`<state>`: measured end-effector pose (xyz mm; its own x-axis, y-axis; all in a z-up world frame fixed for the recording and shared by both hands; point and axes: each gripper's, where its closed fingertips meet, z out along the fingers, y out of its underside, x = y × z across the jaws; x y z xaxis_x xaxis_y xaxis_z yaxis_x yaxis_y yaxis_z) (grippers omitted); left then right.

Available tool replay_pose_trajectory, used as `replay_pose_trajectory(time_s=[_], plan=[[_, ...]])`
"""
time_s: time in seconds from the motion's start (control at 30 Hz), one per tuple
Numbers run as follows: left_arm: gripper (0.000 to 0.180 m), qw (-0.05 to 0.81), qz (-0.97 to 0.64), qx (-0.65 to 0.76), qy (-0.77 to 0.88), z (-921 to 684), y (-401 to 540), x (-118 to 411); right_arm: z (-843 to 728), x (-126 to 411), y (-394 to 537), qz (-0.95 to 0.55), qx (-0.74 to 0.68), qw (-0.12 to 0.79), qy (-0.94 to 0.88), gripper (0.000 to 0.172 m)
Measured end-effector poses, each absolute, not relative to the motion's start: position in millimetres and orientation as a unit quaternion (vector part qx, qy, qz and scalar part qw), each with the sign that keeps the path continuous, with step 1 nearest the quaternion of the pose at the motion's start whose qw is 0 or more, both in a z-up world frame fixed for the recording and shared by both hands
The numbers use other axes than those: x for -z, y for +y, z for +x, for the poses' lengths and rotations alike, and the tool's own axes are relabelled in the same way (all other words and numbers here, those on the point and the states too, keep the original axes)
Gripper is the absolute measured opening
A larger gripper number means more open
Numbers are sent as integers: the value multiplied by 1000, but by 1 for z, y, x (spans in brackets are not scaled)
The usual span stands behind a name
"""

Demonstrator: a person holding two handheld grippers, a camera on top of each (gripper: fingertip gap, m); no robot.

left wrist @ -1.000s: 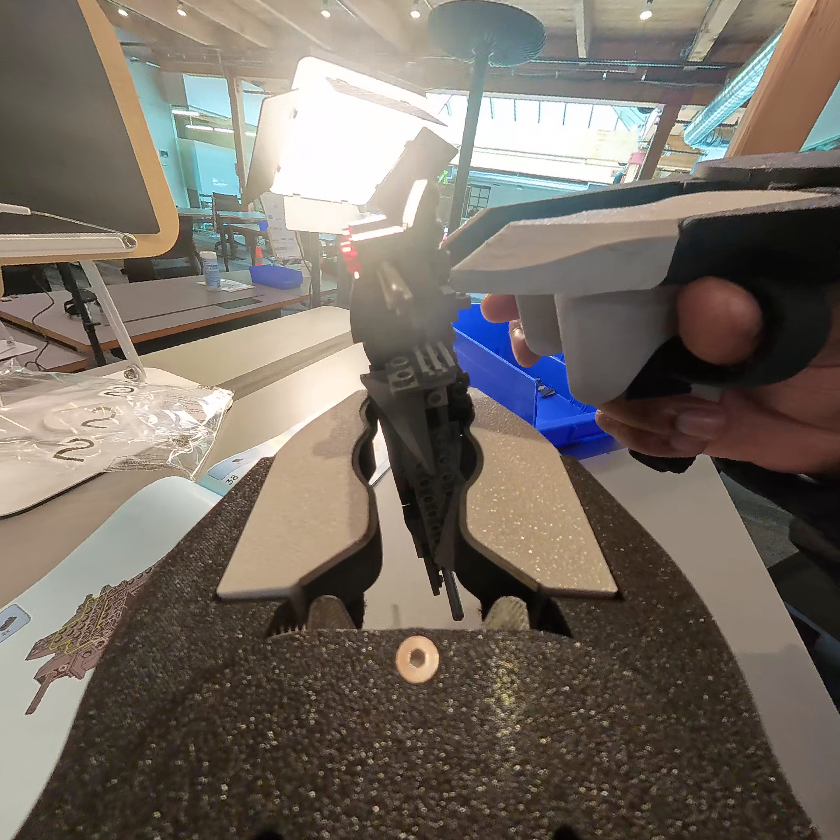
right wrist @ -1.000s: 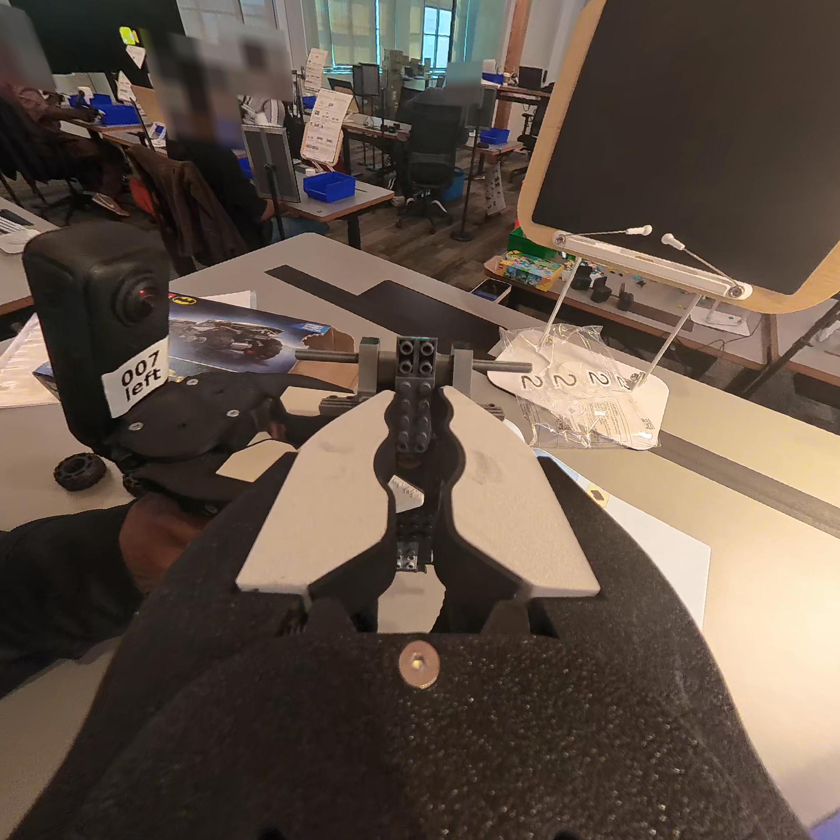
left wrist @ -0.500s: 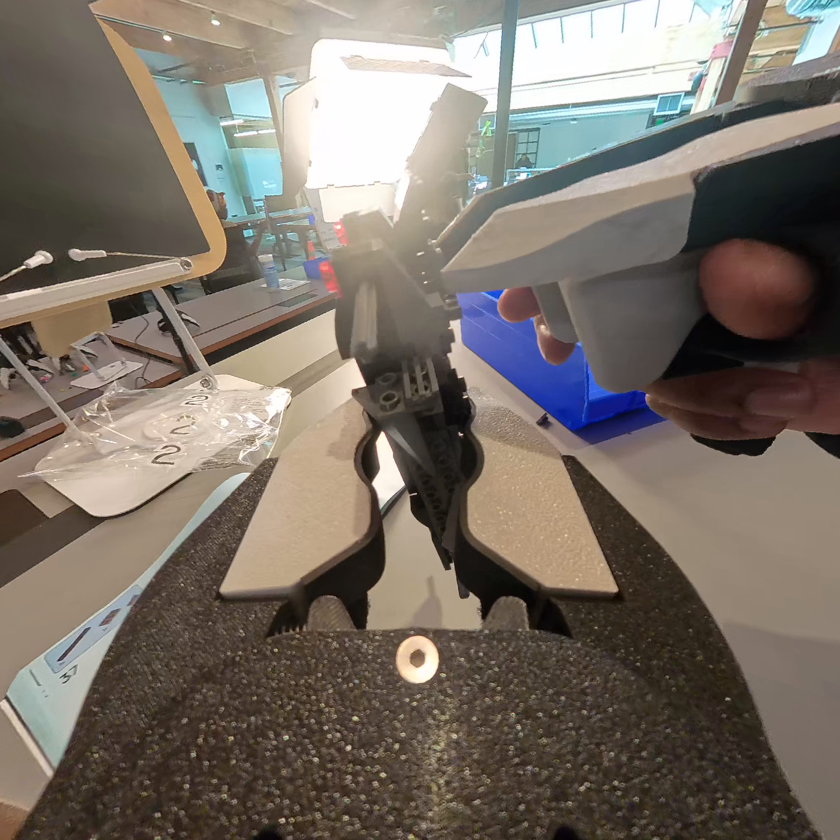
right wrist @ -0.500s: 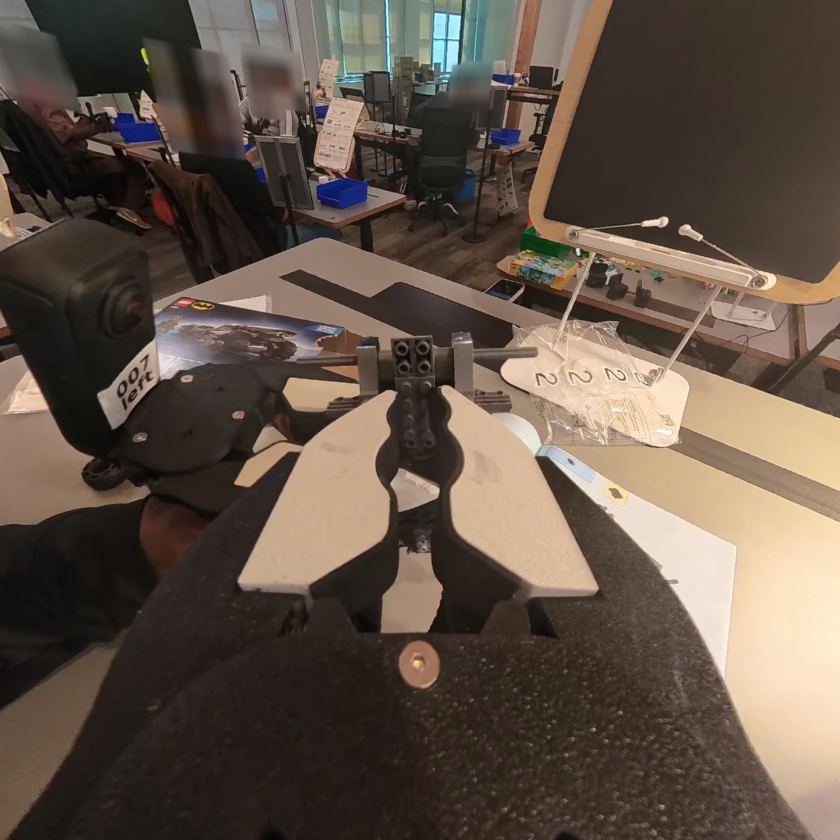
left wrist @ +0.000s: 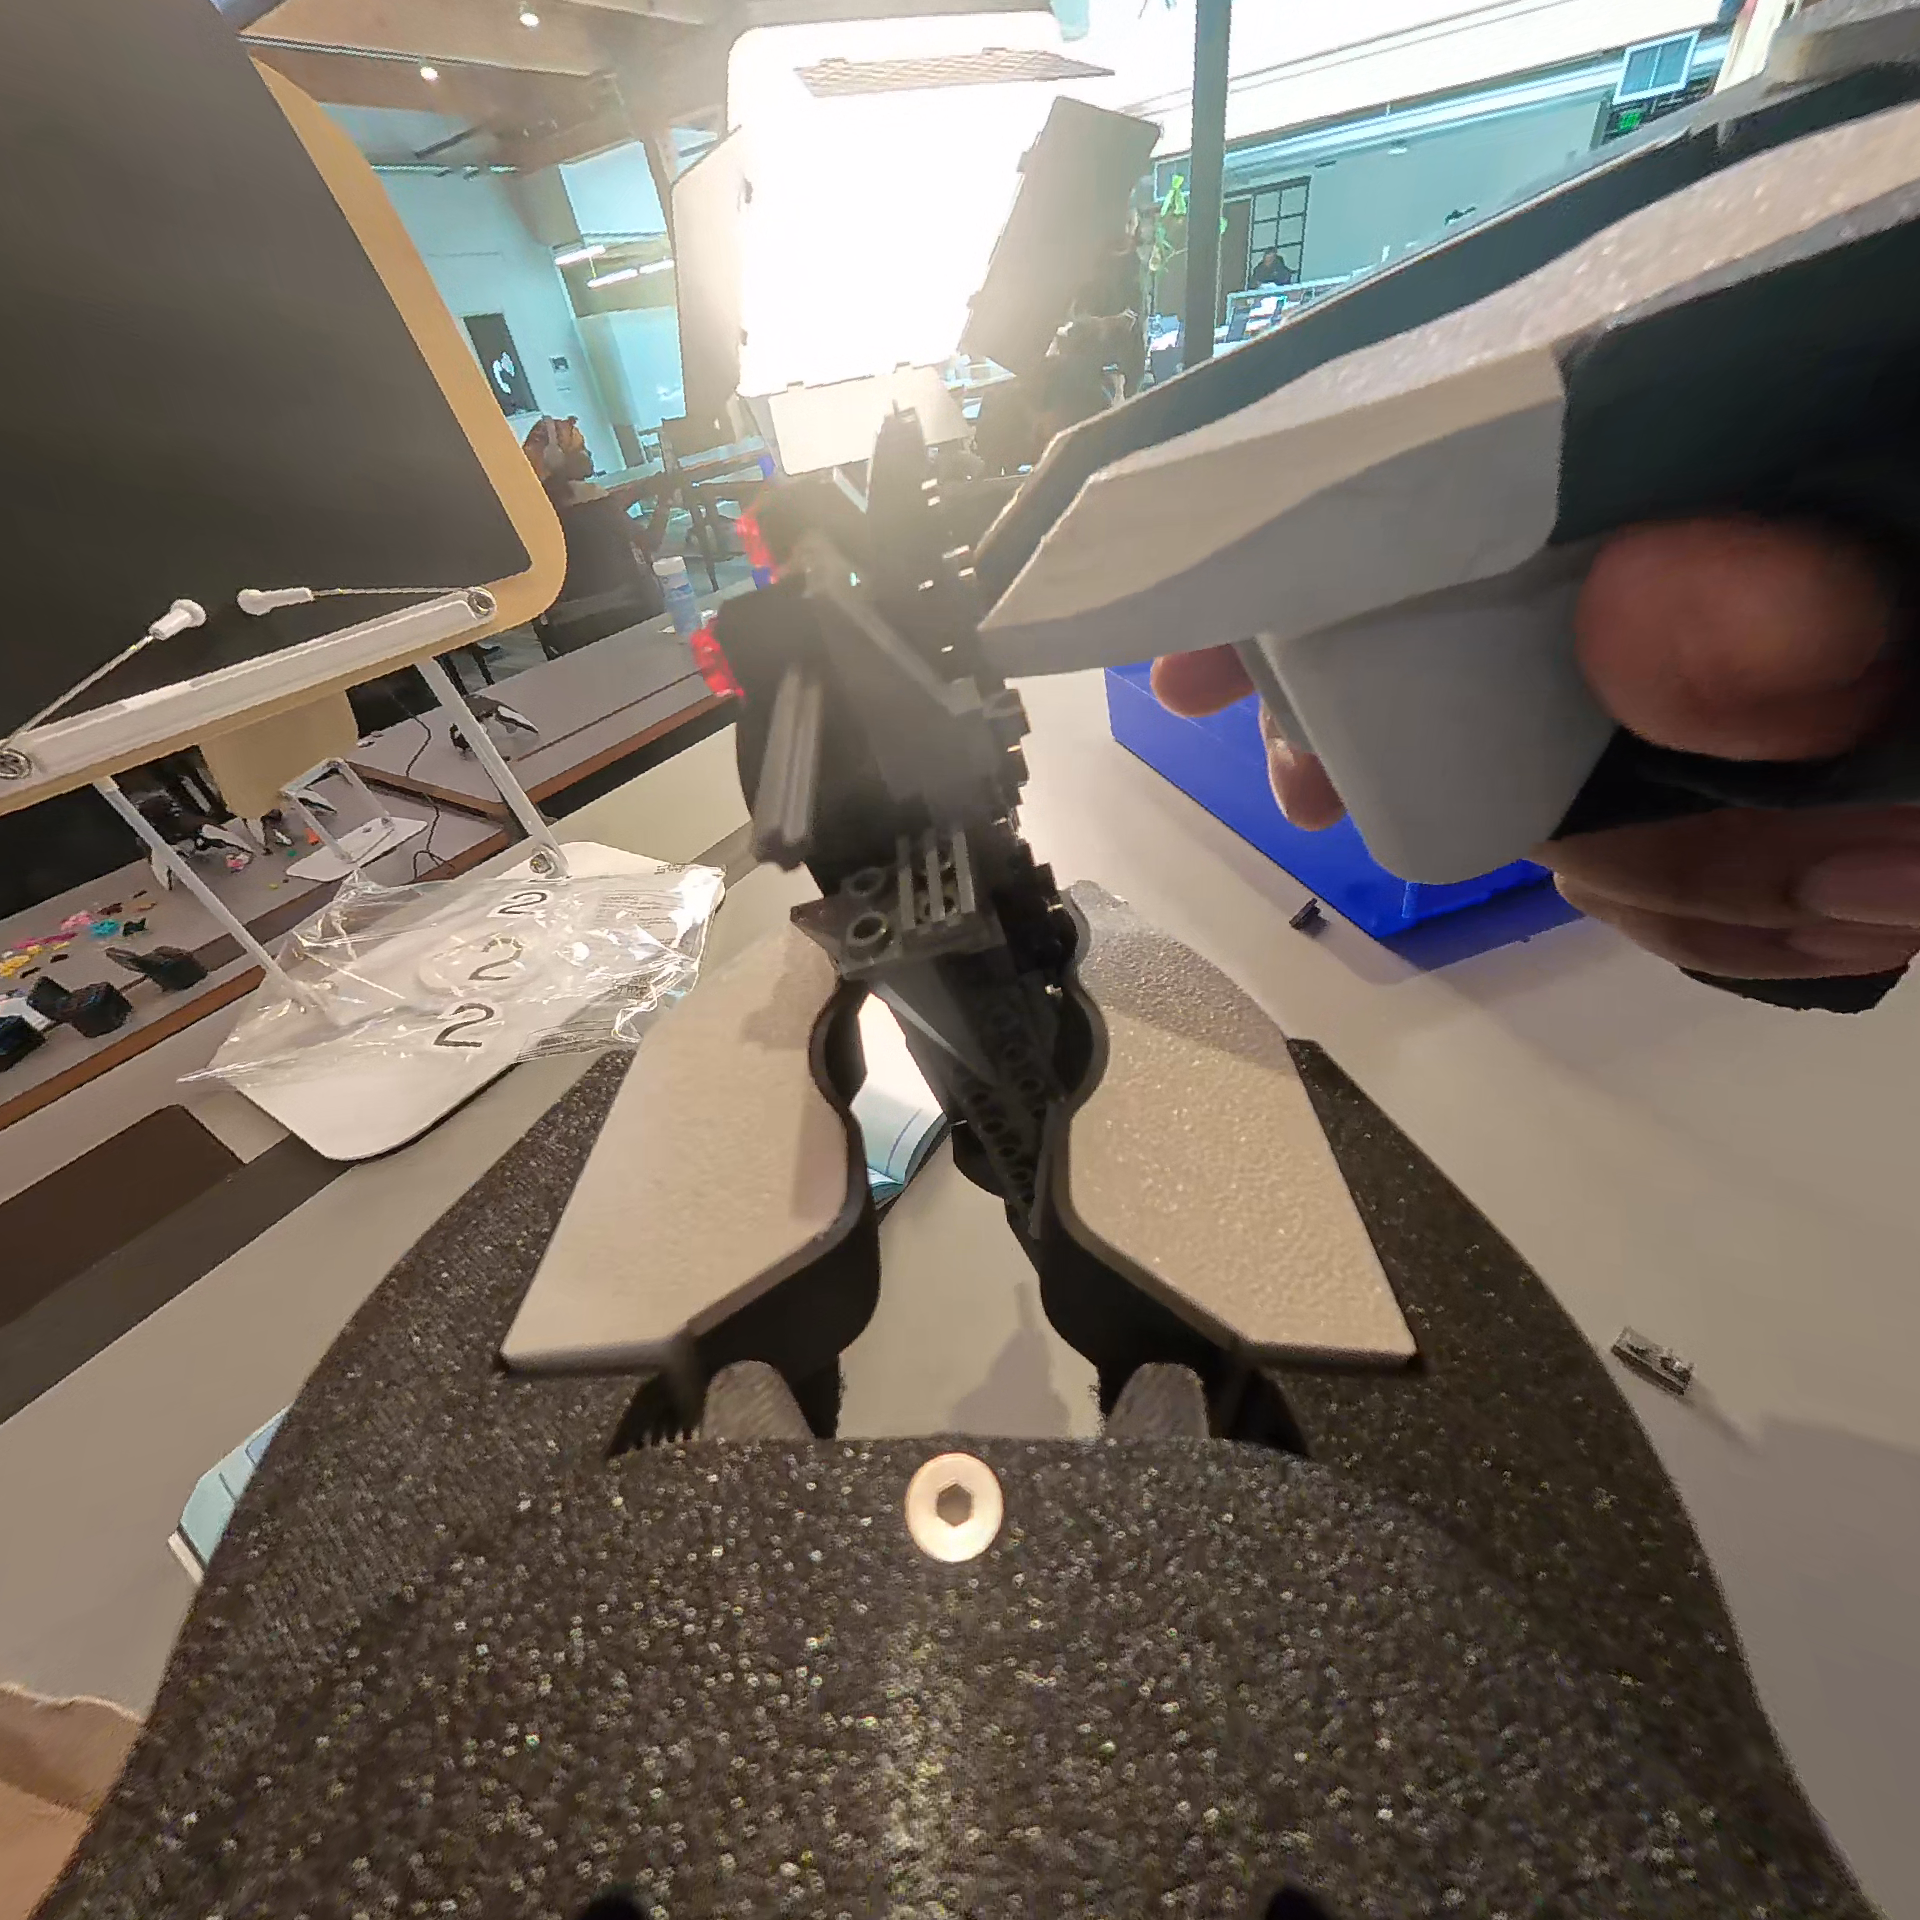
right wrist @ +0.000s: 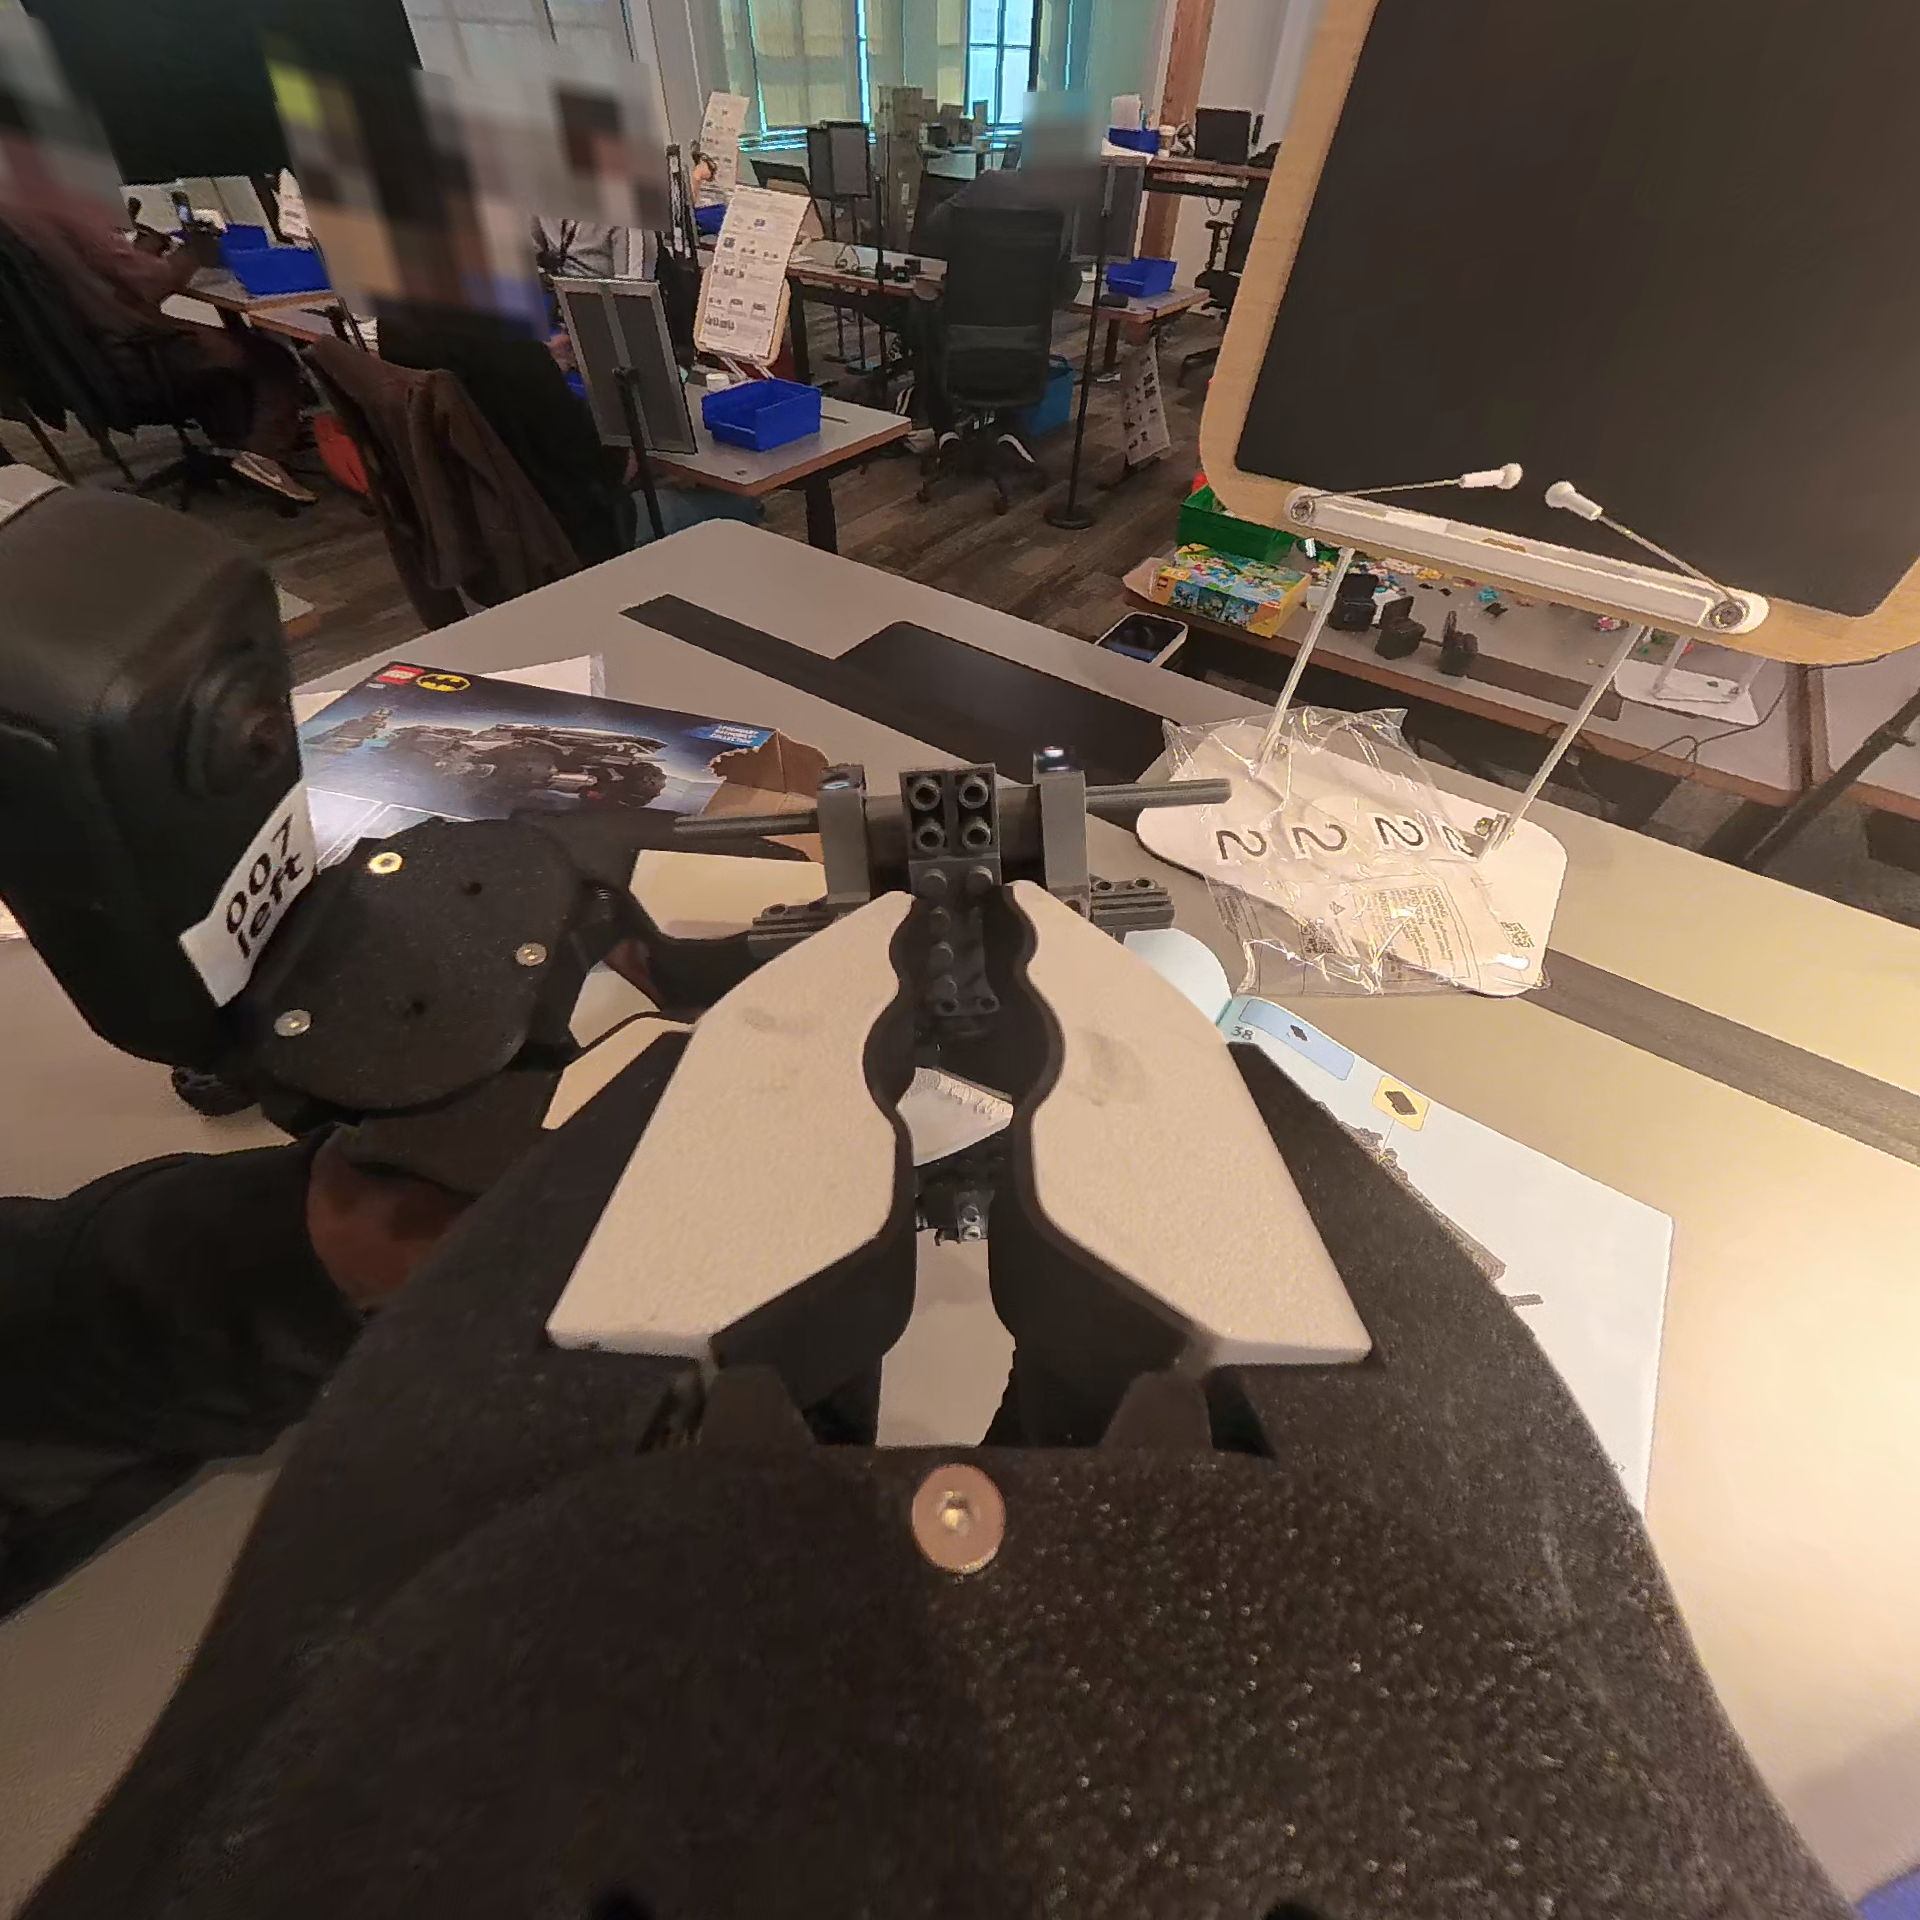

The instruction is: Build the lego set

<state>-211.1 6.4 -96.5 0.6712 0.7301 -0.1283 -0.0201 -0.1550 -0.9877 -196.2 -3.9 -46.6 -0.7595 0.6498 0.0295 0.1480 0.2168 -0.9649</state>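
A dark grey and black brick model (left wrist: 914, 831) with red translucent pieces is held in the air between both grippers. My left gripper (left wrist: 951, 966) is shut on its lower, tapered end; the model leans against the right finger (left wrist: 1195, 1143). My right gripper (right wrist: 956, 914) is shut on a narrow studded stack of the same model (right wrist: 951, 935), just below a grey cross axle (right wrist: 1143, 795). The right gripper also shows in the left wrist view (left wrist: 1299, 520), coming in from the upper right in a hand. The left gripper's body shows in the right wrist view (right wrist: 416, 935).
A blue bin (left wrist: 1299, 810) stands on the grey table (left wrist: 1558, 1143). Clear plastic bags (right wrist: 1351, 883) lie under a black board on a stand (right wrist: 1610, 312). A printed box (right wrist: 520, 748) and an instruction booklet (right wrist: 1507, 1195) lie nearby. A small loose piece (left wrist: 1652, 1371) lies at the right. Some 5 cm of space lies between my two pairs of fingers.
Both grippers stayed shut on the model and moved together. The left wrist view swung, bringing the board and bags further in. The model's top now leans more to the left.
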Motion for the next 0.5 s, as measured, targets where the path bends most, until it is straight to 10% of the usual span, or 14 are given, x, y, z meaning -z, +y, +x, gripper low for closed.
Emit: replay_pose_trajectory(time_s=[0.5], plan=[[33, 594, -694, -317, -255, -213, 4, 97, -199, 48, 0, -282, -571, 213, -741, 11]])
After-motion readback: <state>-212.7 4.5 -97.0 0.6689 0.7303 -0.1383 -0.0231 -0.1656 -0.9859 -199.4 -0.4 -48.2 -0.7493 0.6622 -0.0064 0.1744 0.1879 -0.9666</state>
